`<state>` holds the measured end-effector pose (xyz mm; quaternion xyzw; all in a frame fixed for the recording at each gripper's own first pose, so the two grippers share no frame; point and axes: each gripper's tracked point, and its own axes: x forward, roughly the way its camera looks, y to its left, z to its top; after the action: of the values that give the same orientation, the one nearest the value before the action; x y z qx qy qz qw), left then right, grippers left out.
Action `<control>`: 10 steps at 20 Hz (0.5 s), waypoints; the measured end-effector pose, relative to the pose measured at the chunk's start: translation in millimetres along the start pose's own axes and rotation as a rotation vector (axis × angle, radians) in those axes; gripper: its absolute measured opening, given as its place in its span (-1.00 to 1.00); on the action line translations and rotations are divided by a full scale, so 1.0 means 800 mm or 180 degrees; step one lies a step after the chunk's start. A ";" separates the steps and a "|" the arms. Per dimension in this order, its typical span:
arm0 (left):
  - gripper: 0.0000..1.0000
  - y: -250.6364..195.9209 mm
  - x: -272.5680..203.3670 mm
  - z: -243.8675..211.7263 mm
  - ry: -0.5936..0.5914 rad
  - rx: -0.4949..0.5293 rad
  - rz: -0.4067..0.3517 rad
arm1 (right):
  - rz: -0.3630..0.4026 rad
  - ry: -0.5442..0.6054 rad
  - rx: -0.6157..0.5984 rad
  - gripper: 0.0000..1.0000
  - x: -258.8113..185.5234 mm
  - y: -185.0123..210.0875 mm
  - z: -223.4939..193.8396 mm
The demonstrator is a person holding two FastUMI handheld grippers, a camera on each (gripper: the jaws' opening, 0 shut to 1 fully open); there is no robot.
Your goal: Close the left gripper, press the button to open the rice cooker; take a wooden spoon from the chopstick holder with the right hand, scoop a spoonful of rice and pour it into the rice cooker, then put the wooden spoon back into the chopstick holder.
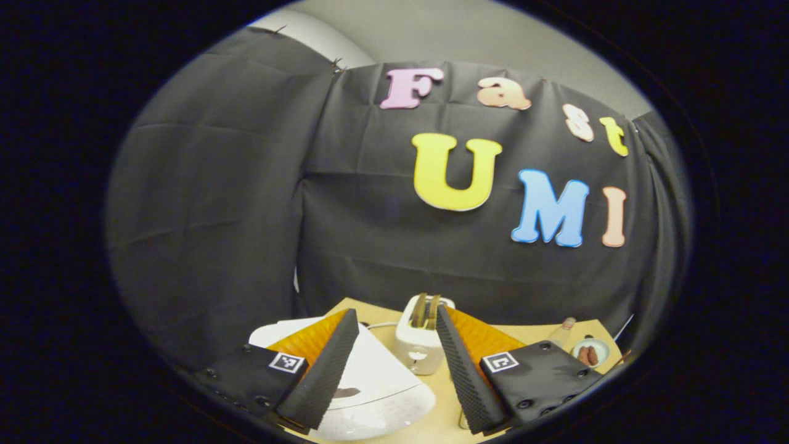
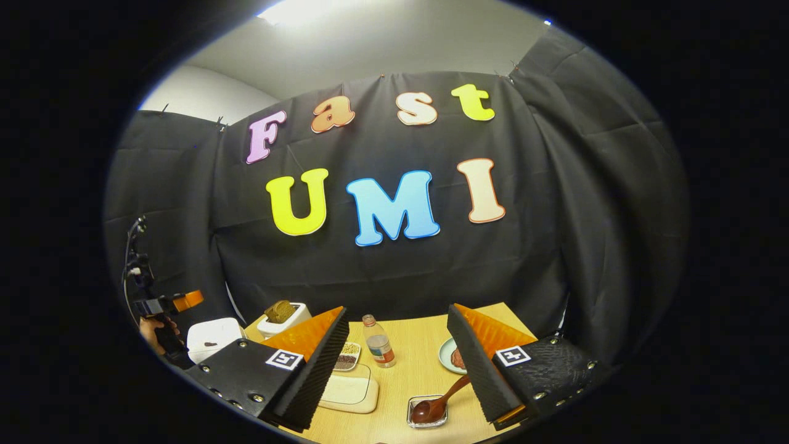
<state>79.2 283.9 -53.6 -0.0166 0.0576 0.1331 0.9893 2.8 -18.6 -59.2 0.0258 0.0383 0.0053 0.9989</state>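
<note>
Left gripper view: the white rice cooker (image 1: 376,385) sits low on the tabletop (image 1: 530,336), lid down, a dark button on its front. It lies between and beneath the left gripper (image 1: 394,364), whose fingers stand wide apart, holding nothing.

Right gripper view: the wooden spoon (image 2: 439,404), dark brown, rests bowl-down in a small clear dish (image 2: 427,414), its handle touching or just behind the right finger. The right gripper (image 2: 394,370) is spread wide and empty. The rice cooker (image 2: 212,338) stands far left.

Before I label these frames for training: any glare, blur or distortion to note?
Left gripper view: fisheye bends the booth wall; the rice cooker lid looks bright, nearly washed out. Right gripper view: a ceiling light flares at the top; the wooden spoon stays sharp, the edges darken.
</note>
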 end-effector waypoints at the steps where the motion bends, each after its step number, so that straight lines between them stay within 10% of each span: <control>1: 0.79 -0.023 -0.012 0.020 -0.0099 0.0044 -0.0102 | -0.0026 -0.0053 -0.0006 0.95 -0.002 -0.001 0.008; 10: 0.82 -0.176 -0.102 0.085 -0.0492 0.0304 -0.0558 | -0.0134 -0.0342 -0.0047 0.95 -0.015 0.013 0.064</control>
<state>45.6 130.4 25.9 0.0358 -0.0143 0.0441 0.9983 -5.3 -11.2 -7.2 0.0178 -0.0148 -0.0169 0.9996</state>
